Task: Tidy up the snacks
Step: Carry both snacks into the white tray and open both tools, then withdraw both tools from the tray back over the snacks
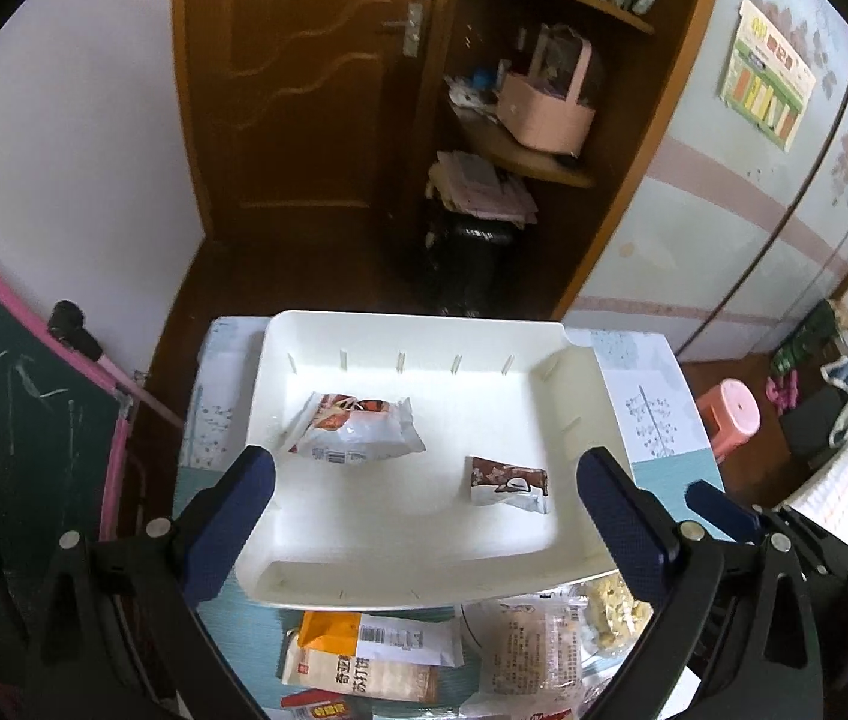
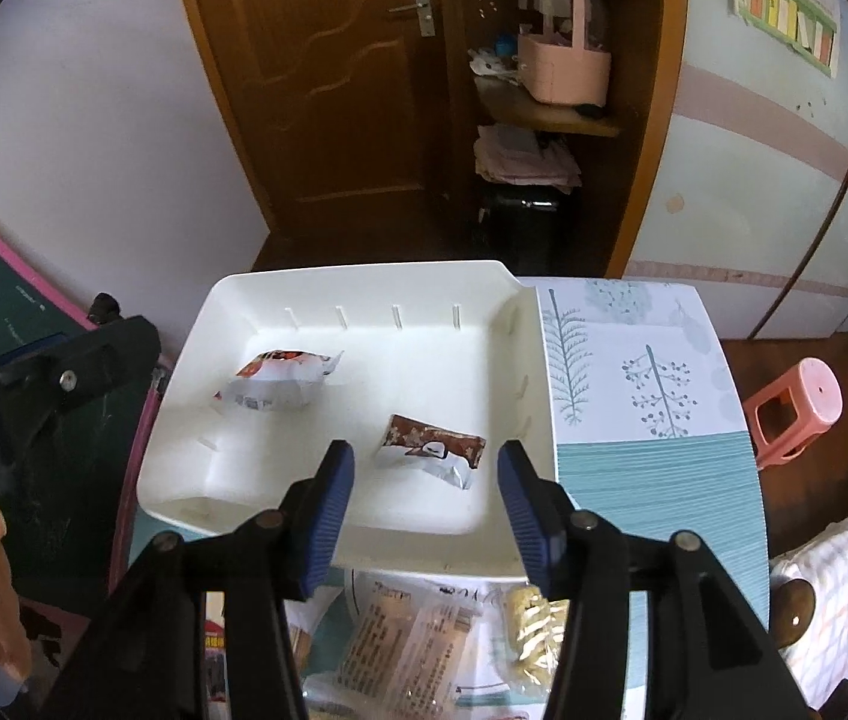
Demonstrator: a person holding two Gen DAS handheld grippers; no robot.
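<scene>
A white tray (image 1: 568, 396) sits on the table and holds two snack packets: a white and red packet (image 1: 358, 427) at its left and a brown and white packet (image 1: 508, 483) at its right. My left gripper (image 1: 424, 480) is open and empty, hovering above the tray's near half. My right gripper (image 2: 426, 468) is open and empty just above the tray's (image 2: 520, 360) near edge, with the brown packet (image 2: 433, 456) between its fingers' line of sight. The white and red packet (image 2: 277, 381) lies further left. More snack packets (image 1: 370, 654) lie on the table in front of the tray.
The table (image 2: 652, 420) has a tree-patterned teal and white cover. A clear packet of biscuits (image 2: 412, 642) and yellow snacks (image 2: 532, 630) lie near me. A pink stool (image 2: 796, 408) stands at the right. A green board (image 1: 16, 408) leans at the left. A wooden door and shelves are behind.
</scene>
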